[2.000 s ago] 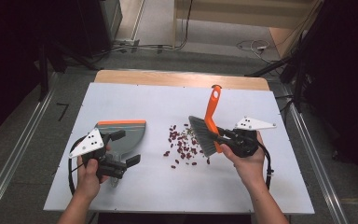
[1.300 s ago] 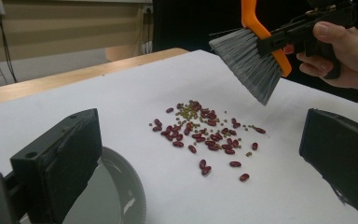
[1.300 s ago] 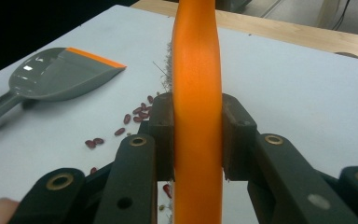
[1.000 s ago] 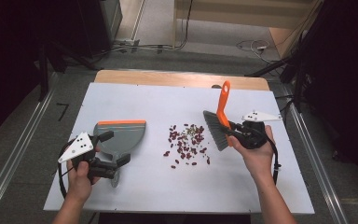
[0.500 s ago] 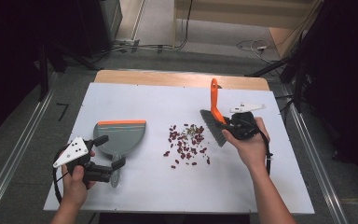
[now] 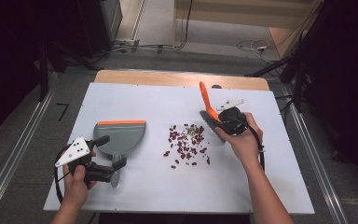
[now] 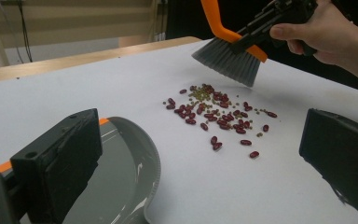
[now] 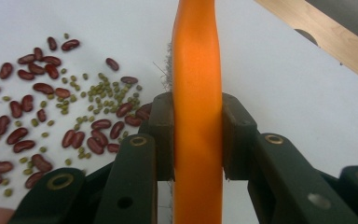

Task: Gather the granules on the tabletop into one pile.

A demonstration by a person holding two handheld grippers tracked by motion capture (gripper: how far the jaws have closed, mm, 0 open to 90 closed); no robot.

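A grey dustpan [image 6: 121,135] with an orange front lip lies left of centre on the white table. My left gripper [image 6: 112,152] is at the pan's near edge, jaws wide open. The pan's curved rim [image 7: 151,163] sits by the left jaw and nothing is pinched. A scatter of red kidney beans and small green beans [image 6: 186,142] lies mid-table [image 7: 216,116] [image 8: 51,112]. My right gripper [image 6: 221,119] is shut on the orange handle [image 8: 196,60] of a hand brush. The grey bristles [image 7: 228,58] hang just right of and beyond the beans.
The white table top [image 6: 270,186] has open room along its near and right sides. A wooden strip [image 6: 177,78] runs along the far edge. Dark equipment and cables stand on the floor beyond.
My right hand has carried the brush a little left and farther back, to the far right side of the beans. My left gripper has drawn slightly back from the dustpan.
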